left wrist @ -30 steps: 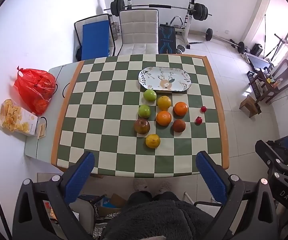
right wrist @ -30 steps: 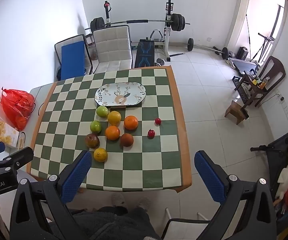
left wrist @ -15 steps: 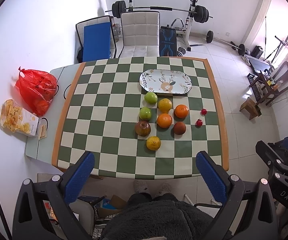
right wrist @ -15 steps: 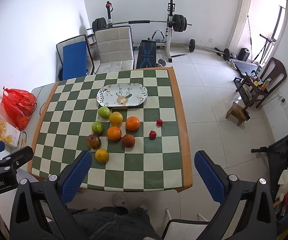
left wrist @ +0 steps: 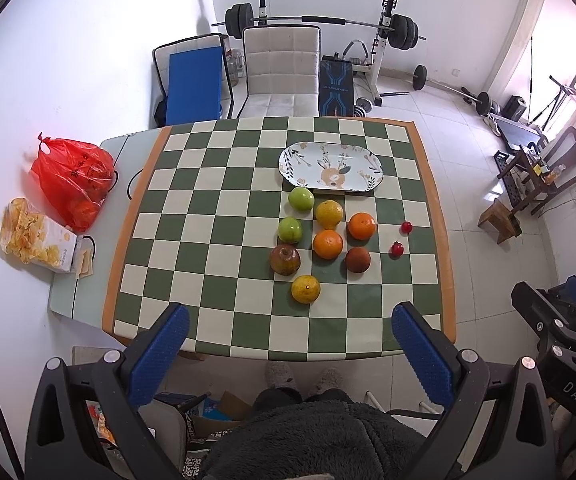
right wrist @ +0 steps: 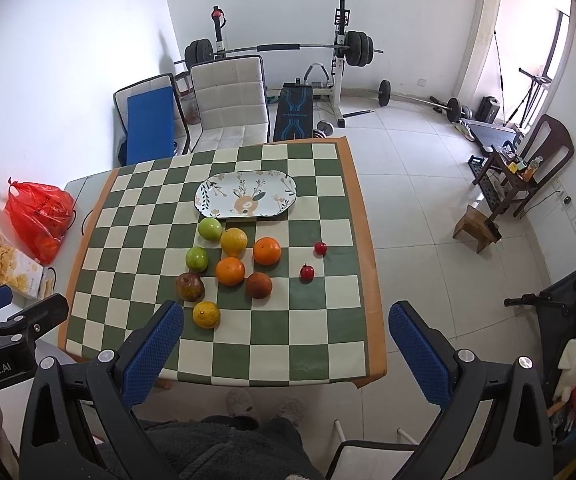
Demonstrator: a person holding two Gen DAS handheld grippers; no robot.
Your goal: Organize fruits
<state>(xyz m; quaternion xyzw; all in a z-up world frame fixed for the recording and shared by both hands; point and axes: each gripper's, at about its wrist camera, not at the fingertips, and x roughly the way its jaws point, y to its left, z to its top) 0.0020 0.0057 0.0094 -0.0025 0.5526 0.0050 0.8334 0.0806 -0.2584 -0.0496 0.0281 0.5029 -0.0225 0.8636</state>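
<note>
Both tongs, left [left wrist: 289, 330] and right [right wrist: 286, 326], were held wide open (empty) above the fruits [left wrist: 327, 244], seemingly near the plate [left wrist: 331, 167].

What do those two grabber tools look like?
Both look alike: black plastic frames with silver screws, each ending in two blue bumpy finger pads. The left tool carries white "GenRobot.AI" lettering; the right tool shows "DAS". No cables or sleeves show.
</note>
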